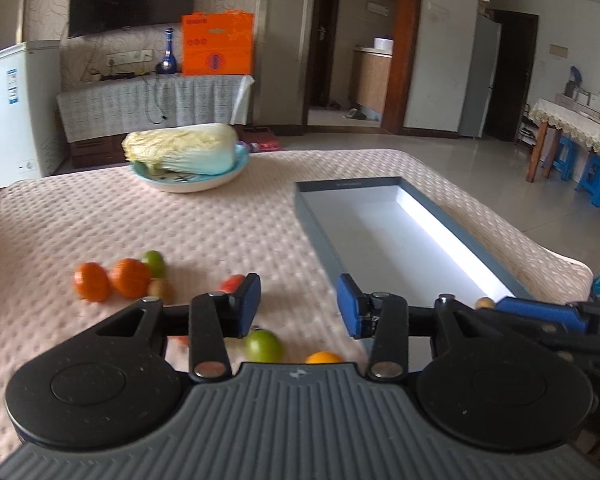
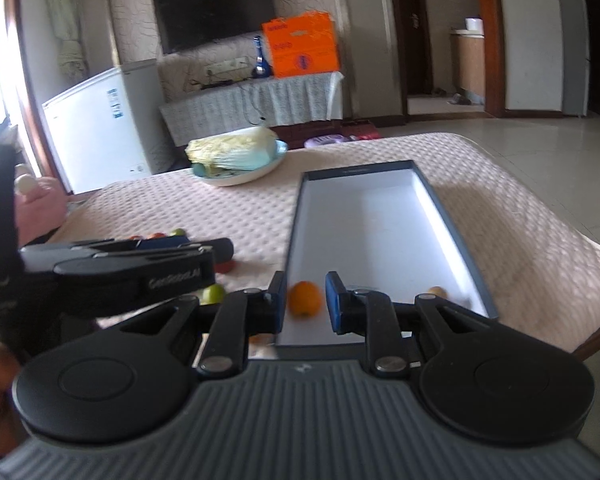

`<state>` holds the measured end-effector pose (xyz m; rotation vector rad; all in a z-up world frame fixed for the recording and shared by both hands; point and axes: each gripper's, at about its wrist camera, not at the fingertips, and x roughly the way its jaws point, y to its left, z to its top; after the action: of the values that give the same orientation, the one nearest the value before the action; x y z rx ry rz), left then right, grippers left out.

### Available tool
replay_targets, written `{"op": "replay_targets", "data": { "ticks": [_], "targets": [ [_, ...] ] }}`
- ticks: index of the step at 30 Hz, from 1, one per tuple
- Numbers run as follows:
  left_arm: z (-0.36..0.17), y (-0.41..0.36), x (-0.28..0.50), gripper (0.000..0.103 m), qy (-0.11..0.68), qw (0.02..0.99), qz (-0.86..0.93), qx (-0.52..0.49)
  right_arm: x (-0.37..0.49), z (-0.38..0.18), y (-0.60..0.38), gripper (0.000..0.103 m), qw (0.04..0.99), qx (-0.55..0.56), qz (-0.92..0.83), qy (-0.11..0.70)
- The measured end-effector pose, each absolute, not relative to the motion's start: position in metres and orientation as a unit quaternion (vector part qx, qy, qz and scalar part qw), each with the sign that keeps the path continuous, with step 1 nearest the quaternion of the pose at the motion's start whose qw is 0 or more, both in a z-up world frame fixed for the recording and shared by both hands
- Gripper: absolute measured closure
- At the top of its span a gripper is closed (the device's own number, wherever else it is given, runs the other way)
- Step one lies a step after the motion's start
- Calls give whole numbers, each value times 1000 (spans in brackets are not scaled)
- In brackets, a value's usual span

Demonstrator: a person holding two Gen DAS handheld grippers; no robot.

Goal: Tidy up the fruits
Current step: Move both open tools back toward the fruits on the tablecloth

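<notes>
My left gripper (image 1: 299,304) is open over the quilted table with nothing between its fingers. Below it lie a green fruit (image 1: 263,345) and an orange (image 1: 324,357), with a red fruit (image 1: 232,282) just behind the left finger. Further left sit two oranges (image 1: 92,282) and another green fruit (image 1: 154,263). My right gripper (image 2: 306,300) hangs over the near end of the grey box (image 2: 372,232), jaws close together. Through the gap shows an orange (image 2: 305,299) that seems to lie on the box floor. A small tan fruit (image 2: 436,292) lies in the box too.
A cabbage (image 1: 180,150) rests on a pale plate (image 1: 188,186) at the table's far side. The box (image 1: 320,240) takes up the right half of the table, close to the right edge. A white freezer (image 1: 16,108) stands beyond the left corner.
</notes>
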<state>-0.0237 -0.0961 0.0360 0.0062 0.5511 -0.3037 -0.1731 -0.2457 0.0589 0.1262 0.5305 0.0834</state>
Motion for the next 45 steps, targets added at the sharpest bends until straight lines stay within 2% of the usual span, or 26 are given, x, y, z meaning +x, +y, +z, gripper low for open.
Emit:
{"op": "replay_targets", "data": {
  "ticks": [4, 8, 14, 16, 18, 19, 27, 32, 36, 42, 43, 45],
  "targets": [
    [40, -72, -30, 48, 264, 956, -126, -7, -179, 59, -230, 79, 964, 47, 66, 255],
    [45, -47, -32, 34, 259, 961, -100, -17, -181, 54, -216, 79, 961, 27, 91, 260],
    [50, -19, -33, 31, 249, 965, -77, -21, -178, 49, -201, 77, 959, 10, 101, 264],
    [51, -11, -33, 31, 253, 965, -71, -28, -179, 48, -196, 67, 960, 6, 103, 261],
    [51, -4, -31, 31, 255, 964, -64, -36, -180, 48, -191, 32, 962, 0, 98, 255],
    [51, -1, -30, 31, 256, 964, -63, -40, -181, 47, -187, 29, 964, -6, 92, 251],
    [47, 7, -25, 30, 264, 961, -50, -56, -180, 39, -160, 31, 962, -46, 99, 249],
    [44, 10, -22, 27, 253, 965, -26, -59, -176, 27, -146, 30, 950, -66, 102, 286],
    [41, 14, -19, 22, 250, 966, -14, -65, -180, 24, -146, 30, 956, -67, 107, 266],
    [39, 17, -19, 21, 232, 971, -6, -66, -176, 28, -153, 32, 959, -49, 106, 256],
    [38, 17, -19, 20, 232, 970, -8, -65, -175, 28, -154, 33, 959, -44, 108, 259],
    [37, 17, -18, 20, 239, 968, -14, -67, -174, 28, -155, 41, 958, -37, 111, 260]
  ]
}}
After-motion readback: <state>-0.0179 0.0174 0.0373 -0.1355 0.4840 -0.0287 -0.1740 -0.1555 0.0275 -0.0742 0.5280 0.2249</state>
